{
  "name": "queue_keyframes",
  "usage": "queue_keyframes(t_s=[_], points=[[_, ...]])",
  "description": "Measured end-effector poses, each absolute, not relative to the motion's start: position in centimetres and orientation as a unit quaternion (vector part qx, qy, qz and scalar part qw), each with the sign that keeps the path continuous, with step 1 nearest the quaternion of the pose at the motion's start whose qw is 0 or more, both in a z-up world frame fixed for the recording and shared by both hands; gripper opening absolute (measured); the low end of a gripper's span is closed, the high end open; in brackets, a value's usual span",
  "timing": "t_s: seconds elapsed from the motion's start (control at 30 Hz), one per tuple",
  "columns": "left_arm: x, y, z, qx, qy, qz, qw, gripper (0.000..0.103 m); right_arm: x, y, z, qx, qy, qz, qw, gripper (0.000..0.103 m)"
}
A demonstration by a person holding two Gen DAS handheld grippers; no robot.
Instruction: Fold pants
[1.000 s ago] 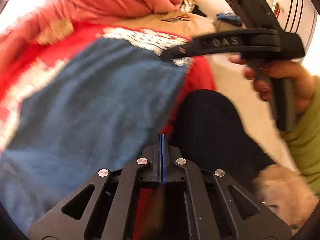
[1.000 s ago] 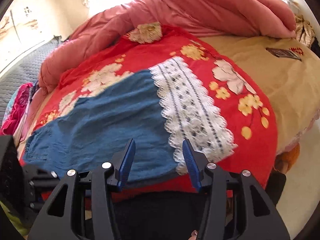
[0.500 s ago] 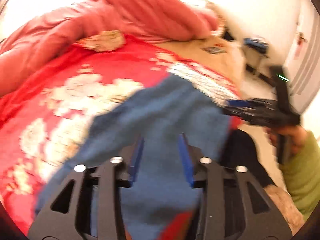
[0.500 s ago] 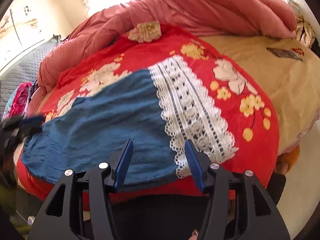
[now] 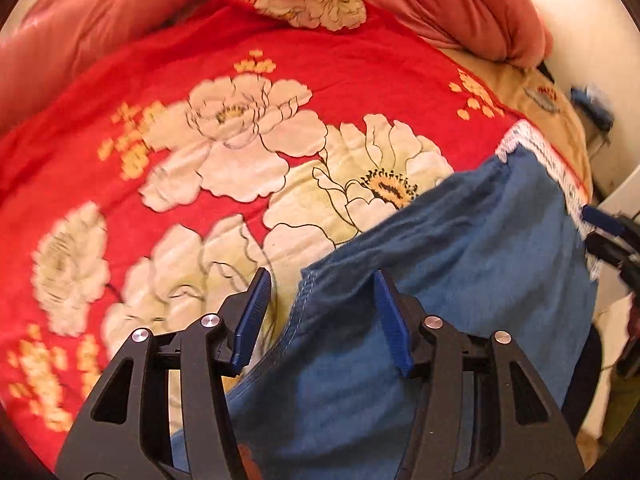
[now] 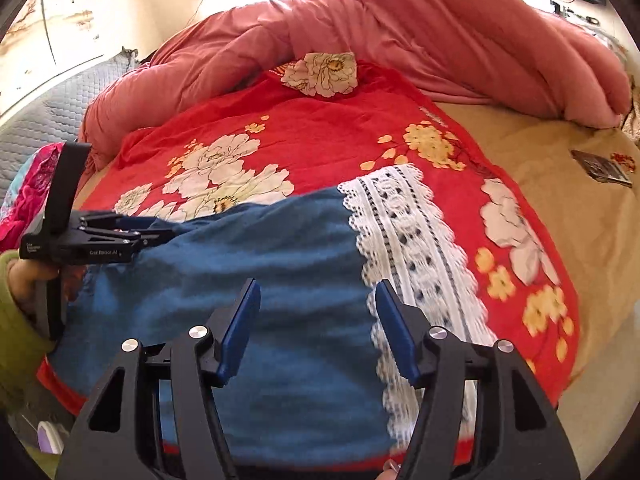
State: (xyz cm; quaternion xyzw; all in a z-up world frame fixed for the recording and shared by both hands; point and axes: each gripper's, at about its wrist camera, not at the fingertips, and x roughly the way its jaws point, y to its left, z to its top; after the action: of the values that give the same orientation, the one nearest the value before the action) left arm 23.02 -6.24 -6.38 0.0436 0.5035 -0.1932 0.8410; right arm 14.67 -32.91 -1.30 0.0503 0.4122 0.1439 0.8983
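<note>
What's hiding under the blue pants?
The blue pants lie on the red flowered blanket, which shows all around them. Whatever part of the blanket's pattern sits beneath the pants is covered.

On the side of the black plastic left gripper (image 6: 158, 232), seen at about nine o'clock in the right wrist view, small white lettering reads roughly "GenRobot.AI"; the last characters are soft and cannot be confirmed. A second, smaller white label sits at the rear end of that same black body, toward the hand, too tiny to read. On the pale wall hanging with ink brushwork (image 6: 52, 28), at about ten o'clock in that view, a short column of dark Chinese characters stands near its top; the strokes are too small to make out. In the left wrist view no writing can be read.
</note>
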Motion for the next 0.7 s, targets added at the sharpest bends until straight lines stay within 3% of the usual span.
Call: queue_keyframes(t_s=[0.03,0.07,0.1,0.13,0.33,0.5,0.7], points=[[23.2,-6.2,-6.8,0.03,0.509,-0.198,0.837,0.044,15.1,-32.9,-1.6,0.049,0.416,0.141,0.897,0.059],[23.2,-6.2,-7.0,0.021,0.512,-0.202,0.835,0.031,15.5,-32.9,-2.1,0.047,0.425,0.138,0.893,0.059],[23.1,-6.3,-7.0,0.014,0.513,-0.219,0.83,0.01,16.0,-33.2,-3.1,0.05,0.439,0.136,0.887,0.059],[22.8,-6.4,-6.8,0.007,0.509,-0.231,0.829,0.006,16.0,-33.4,-3.6,0.057,0.442,0.138,0.885,0.059],[21.4,-5.2,-3.6,-0.008,0.422,-0.204,0.883,0.004,14.0,-34.4,-4.2,0.072,0.428,0.144,0.89,0.059],[22.8,-5.8,-7.5,0.013,0.467,-0.167,0.868,0.008,13.8,-33.7,-4.1,0.043,0.432,0.139,0.89,0.059],[22.3,-5.4,-7.2,-0.005,0.457,-0.179,0.871,0.011,15.5,-36.2,-0.1,0.077,0.397,0.142,0.904,0.059]])
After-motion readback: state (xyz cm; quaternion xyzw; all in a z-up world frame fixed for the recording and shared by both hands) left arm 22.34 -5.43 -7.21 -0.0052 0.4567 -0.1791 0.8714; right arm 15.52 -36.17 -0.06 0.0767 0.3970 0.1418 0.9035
